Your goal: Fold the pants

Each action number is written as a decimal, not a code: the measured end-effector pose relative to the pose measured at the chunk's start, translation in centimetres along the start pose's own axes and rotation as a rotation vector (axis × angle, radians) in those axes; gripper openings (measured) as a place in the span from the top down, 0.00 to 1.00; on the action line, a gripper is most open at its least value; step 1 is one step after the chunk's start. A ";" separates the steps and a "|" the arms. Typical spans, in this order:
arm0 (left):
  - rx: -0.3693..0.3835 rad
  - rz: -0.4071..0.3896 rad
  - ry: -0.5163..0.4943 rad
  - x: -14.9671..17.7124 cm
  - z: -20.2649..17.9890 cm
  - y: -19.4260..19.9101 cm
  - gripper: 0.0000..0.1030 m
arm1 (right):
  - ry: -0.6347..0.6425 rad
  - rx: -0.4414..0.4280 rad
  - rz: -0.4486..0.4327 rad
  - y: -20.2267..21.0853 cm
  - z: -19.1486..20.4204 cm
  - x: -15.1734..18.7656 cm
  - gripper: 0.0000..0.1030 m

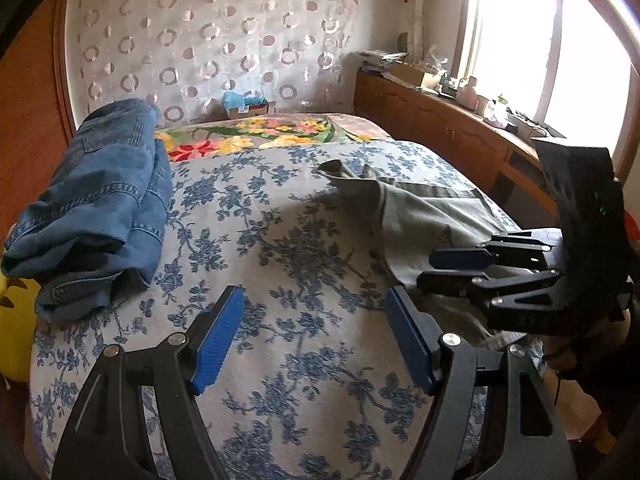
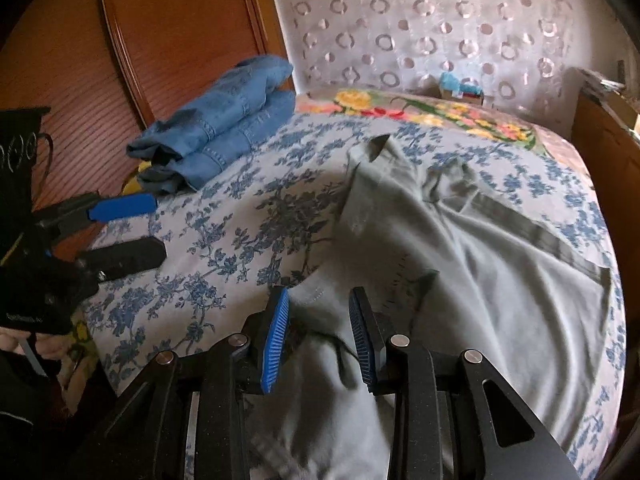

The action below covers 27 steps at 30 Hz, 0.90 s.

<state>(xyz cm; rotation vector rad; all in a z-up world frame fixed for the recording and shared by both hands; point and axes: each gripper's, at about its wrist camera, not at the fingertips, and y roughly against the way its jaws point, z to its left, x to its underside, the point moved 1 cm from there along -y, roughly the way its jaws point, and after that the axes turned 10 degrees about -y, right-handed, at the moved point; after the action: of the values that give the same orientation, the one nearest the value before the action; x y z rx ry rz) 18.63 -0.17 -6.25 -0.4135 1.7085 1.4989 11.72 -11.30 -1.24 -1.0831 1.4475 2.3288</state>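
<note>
Left view: your left gripper (image 1: 312,340) hangs wide and empty over the bedspread (image 1: 280,240). Jeans (image 1: 100,200) lie folded far left of it; the grey pants (image 1: 420,220) spread to its right, your right gripper (image 1: 452,268) over their near edge.

Right view: your right gripper (image 2: 320,340) stands narrow, pants (image 2: 460,260) bunched between the pads, seemingly pinched, though blurred.

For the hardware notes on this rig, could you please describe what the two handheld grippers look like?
Both match: the left gripper and right gripper have matte black linkage arms with silver pivot pins, and flat fingers faced with ribbed blue pads. Each carries a boxy black body behind.
</note>
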 end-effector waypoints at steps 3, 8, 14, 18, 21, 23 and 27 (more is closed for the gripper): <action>-0.007 0.014 0.016 -0.1 0.9 -0.5 0.28 | 0.020 0.001 0.024 -0.8 0.4 -0.6 0.68; -0.004 0.021 0.026 -0.2 1.6 -1.0 0.28 | 0.048 0.008 0.067 -1.4 0.9 -0.8 0.68; 0.004 0.023 0.024 -0.1 1.9 -1.5 0.28 | 0.067 0.038 0.090 -2.7 1.4 -0.4 0.68; 0.003 0.029 0.011 0.2 1.7 -1.9 0.28 | 0.082 0.049 0.076 -3.0 1.7 -0.3 0.68; 0.011 0.035 0.014 0.3 1.6 -2.1 0.28 | 0.085 0.070 0.064 -3.1 1.9 -0.2 0.81; 0.011 0.039 0.012 0.3 1.5 -2.3 0.28 | 0.085 0.091 0.062 -3.1 1.8 -0.2 0.95; 0.011 0.046 0.012 0.0 1.5 -2.6 0.28 | 0.056 0.061 0.043 -1.9 1.1 -1.0 0.96</action>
<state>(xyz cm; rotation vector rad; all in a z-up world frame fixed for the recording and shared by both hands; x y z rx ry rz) 20.95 0.57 -7.94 -0.3808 1.7459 1.5213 12.86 -9.25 -1.61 -1.1205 1.5660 2.2840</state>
